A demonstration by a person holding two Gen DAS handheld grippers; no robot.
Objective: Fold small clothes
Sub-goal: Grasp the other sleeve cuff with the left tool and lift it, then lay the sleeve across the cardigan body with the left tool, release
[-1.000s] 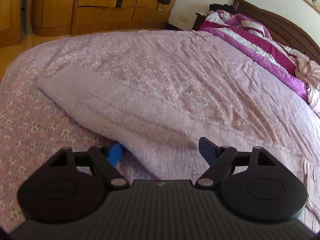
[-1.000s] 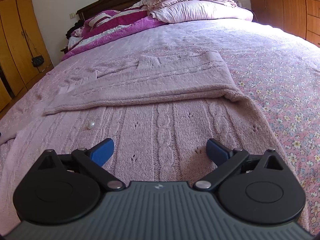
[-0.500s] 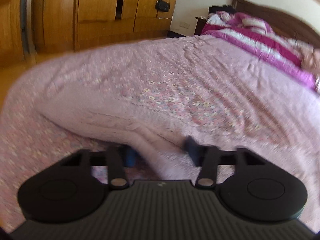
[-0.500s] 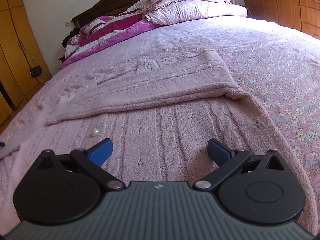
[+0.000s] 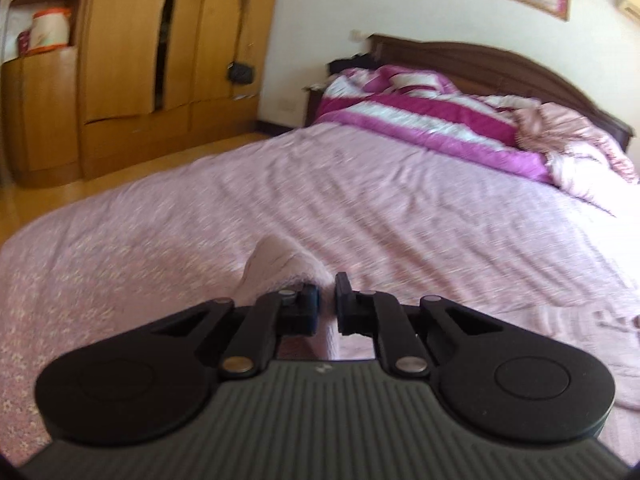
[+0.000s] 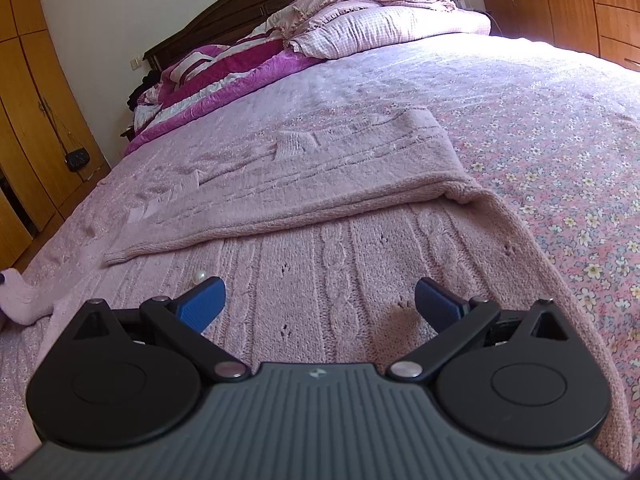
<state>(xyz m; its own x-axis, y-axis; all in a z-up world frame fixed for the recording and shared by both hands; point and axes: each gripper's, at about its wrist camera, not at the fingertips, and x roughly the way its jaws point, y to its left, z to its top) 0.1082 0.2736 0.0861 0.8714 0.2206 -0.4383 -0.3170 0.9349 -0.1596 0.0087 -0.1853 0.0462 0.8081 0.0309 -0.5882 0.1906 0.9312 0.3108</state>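
Note:
A pale pink cable-knit sweater (image 6: 320, 208) lies flat on the flowered bedspread (image 6: 560, 140), with one sleeve folded across its body. My right gripper (image 6: 320, 300) is open and empty, low over the sweater's near part, beside a small pearl button (image 6: 199, 277). My left gripper (image 5: 327, 304) is shut on the other sleeve (image 5: 280, 264) and holds it lifted off the bed; the bunched sleeve end also shows at the left edge of the right wrist view (image 6: 18, 296).
A magenta and white quilt (image 5: 420, 120) and pillows (image 6: 380, 28) are piled at the dark headboard (image 5: 480, 60). Wooden wardrobes (image 5: 140, 60) stand past the bed's left edge, and a wooden dresser (image 6: 560, 4) at the far right.
My left gripper closed on the sleeve and lifted it, tilting up. My right gripper stayed open and shifted slightly over the sweater.

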